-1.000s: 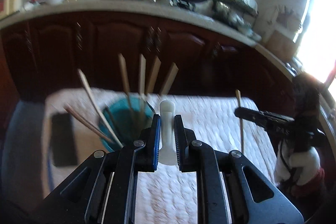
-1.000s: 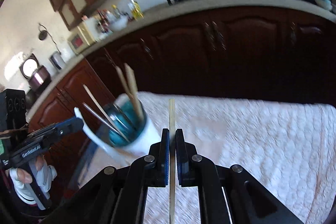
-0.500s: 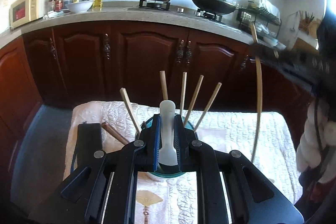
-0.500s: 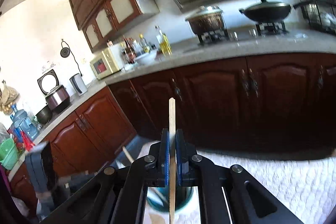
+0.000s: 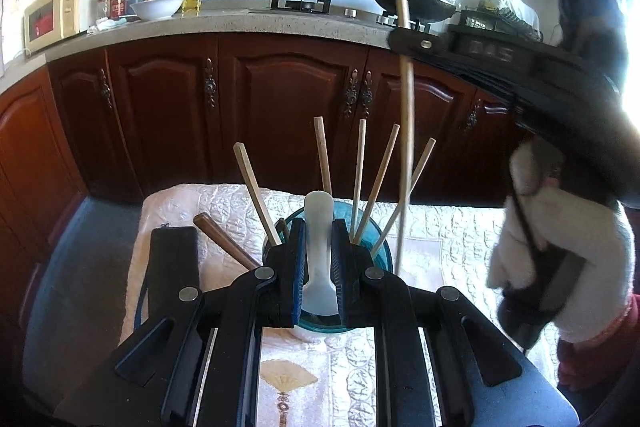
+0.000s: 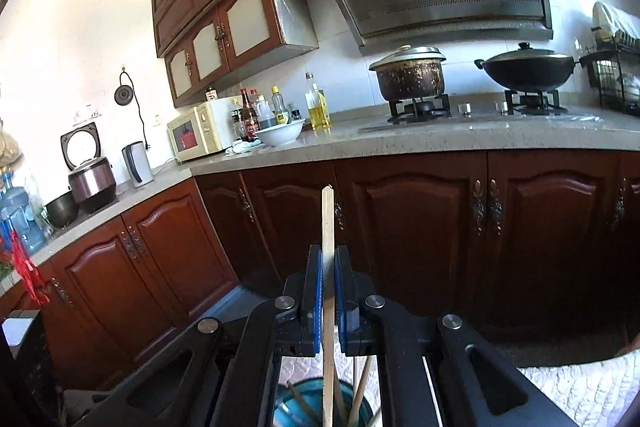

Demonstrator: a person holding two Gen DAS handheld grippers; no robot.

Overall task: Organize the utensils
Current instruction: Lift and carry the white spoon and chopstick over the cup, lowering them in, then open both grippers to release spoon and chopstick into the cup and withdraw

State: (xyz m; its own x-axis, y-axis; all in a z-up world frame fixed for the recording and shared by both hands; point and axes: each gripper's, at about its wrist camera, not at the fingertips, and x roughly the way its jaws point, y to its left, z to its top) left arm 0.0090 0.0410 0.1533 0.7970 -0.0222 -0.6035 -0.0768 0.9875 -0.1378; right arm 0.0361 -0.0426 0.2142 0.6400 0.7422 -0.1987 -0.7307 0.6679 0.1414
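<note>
While left gripper (image 5: 319, 259) clamps white spoon (image 5: 319, 227) above teal utensil cup (image 5: 382, 251) on quilted surface (image 5: 452, 231), right gripper (image 6: 328, 291) grips upright wooden chopstick (image 6: 328, 227), tip beside cup rim.

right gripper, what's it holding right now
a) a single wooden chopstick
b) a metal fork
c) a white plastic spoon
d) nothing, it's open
a: in the right wrist view the right gripper is clamped on a single wooden chopstick, upright above the teal cup; the white spoon sits in the left gripper instead.
</note>
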